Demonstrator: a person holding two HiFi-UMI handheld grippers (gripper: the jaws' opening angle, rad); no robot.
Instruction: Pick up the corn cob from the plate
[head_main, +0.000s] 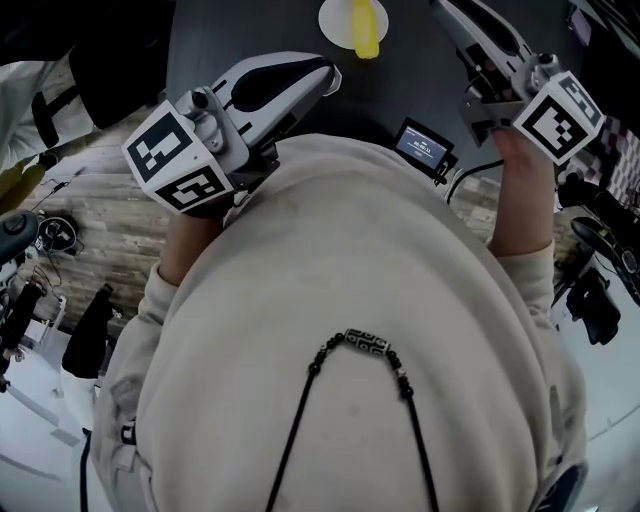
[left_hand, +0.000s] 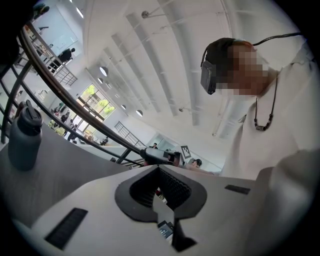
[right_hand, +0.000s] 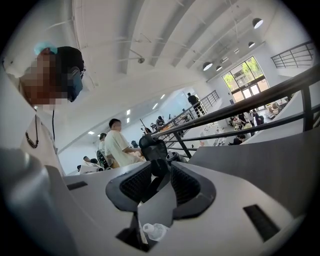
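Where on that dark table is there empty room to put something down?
Bare tabletop lies between the plate with the corn cob and the small screen device, and also left of the plate, beyond the left gripper. It is tightest at the near edge, around the device.

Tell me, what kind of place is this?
Probably a big indoor hall, maybe a shared workspace: a high white ceiling with round lights, tall windows, long railings, and people gathered in the background.
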